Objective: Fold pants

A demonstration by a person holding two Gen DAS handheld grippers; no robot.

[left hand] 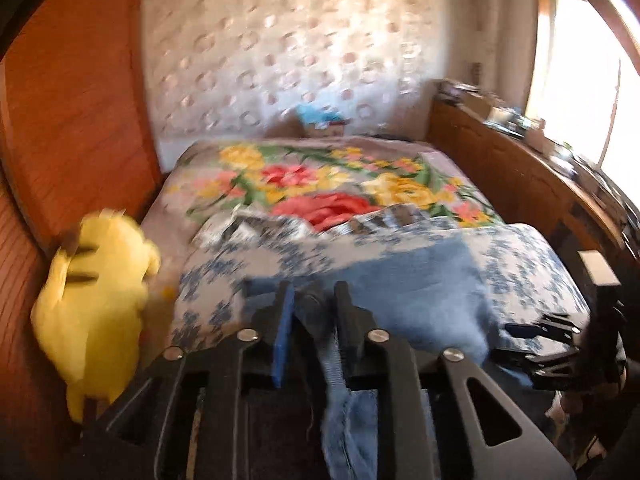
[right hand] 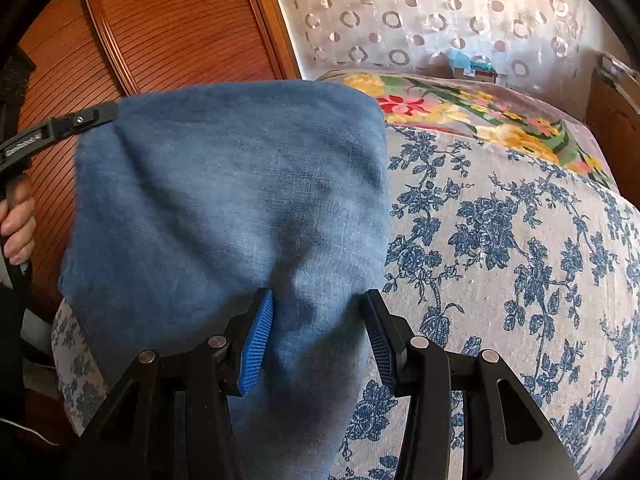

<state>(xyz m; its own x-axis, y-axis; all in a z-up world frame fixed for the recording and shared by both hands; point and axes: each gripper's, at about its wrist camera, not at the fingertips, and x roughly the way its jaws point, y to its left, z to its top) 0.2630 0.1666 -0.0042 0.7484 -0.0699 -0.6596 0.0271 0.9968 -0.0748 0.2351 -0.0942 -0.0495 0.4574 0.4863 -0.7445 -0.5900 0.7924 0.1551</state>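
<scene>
The blue denim pants (right hand: 224,184) are held up off the bed as a wide hanging panel. My right gripper (right hand: 320,300) is shut on a bunched fold at the lower edge, with the cloth pinched between its blue pads (right hand: 256,340). At the upper left, my left gripper (right hand: 108,114) grips the top corner of the panel, and a hand (right hand: 16,216) holds its handle. The left wrist view is blurred. There my left gripper (left hand: 314,290) has a strip of the pants (left hand: 344,392) between its narrow-set fingers. My right gripper (left hand: 540,344) shows at the right edge.
The bed has a white bedspread with blue flowers (right hand: 500,240) and a bright floral blanket (left hand: 320,176) further back. A yellow plush toy (left hand: 96,300) lies against the wooden wardrobe (right hand: 160,32) on the left. A cluttered wooden ledge (left hand: 520,168) runs along the right side.
</scene>
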